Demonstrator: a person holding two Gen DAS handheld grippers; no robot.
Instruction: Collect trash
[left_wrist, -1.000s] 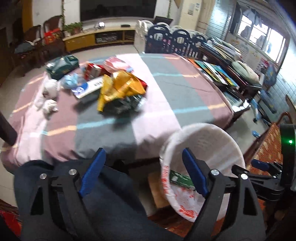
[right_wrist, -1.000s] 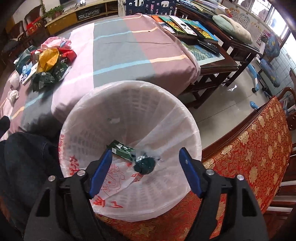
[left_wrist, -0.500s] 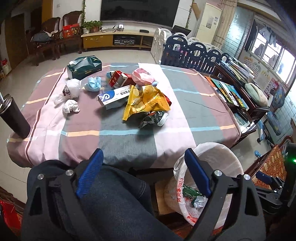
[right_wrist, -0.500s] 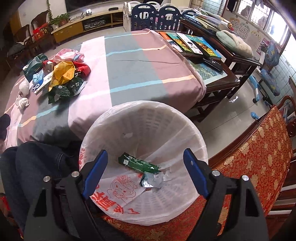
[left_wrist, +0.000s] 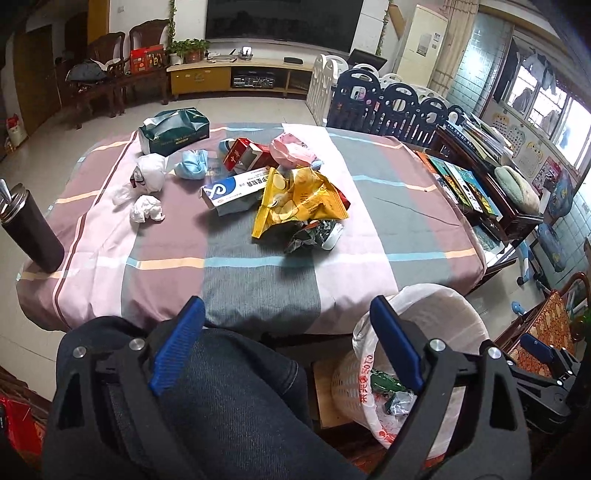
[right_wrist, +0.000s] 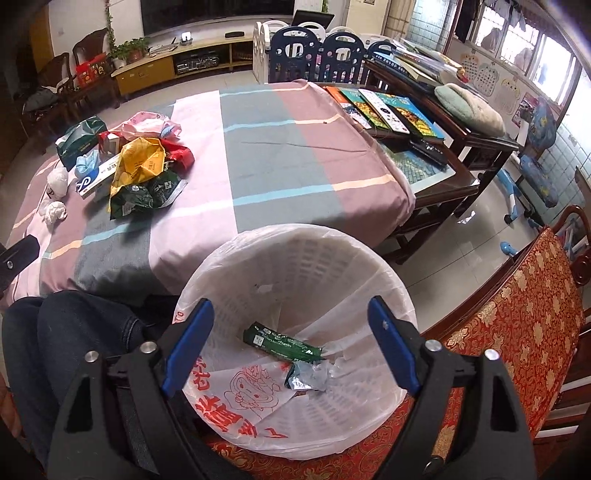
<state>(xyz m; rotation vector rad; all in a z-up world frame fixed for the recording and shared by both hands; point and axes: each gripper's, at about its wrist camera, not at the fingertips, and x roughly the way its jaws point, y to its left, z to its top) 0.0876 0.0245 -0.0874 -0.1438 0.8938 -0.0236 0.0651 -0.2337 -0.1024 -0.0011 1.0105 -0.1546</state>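
A white bin lined with a plastic bag stands beside the table; a green wrapper and a crumpled foil scrap lie inside it. My right gripper hangs over the bin, its jaws opening wide with nothing held between them. My left gripper is open and empty above a person's jeans-clad knee, with the bin to its right. On the striped tablecloth lies a heap of trash: a yellow chip bag, a green foil wrapper, a blue-white box, a red box, crumpled tissues.
A green tissue pack lies at the table's far left and a dark tumbler at its left edge. A red patterned seat borders the bin on the right. A low wooden table with books stands beyond.
Both grippers rose and drew back, so the bin looks smaller and more of the table shows. The right jaws spread wider. The wrapper and foil scrap settled deeper in the bin.
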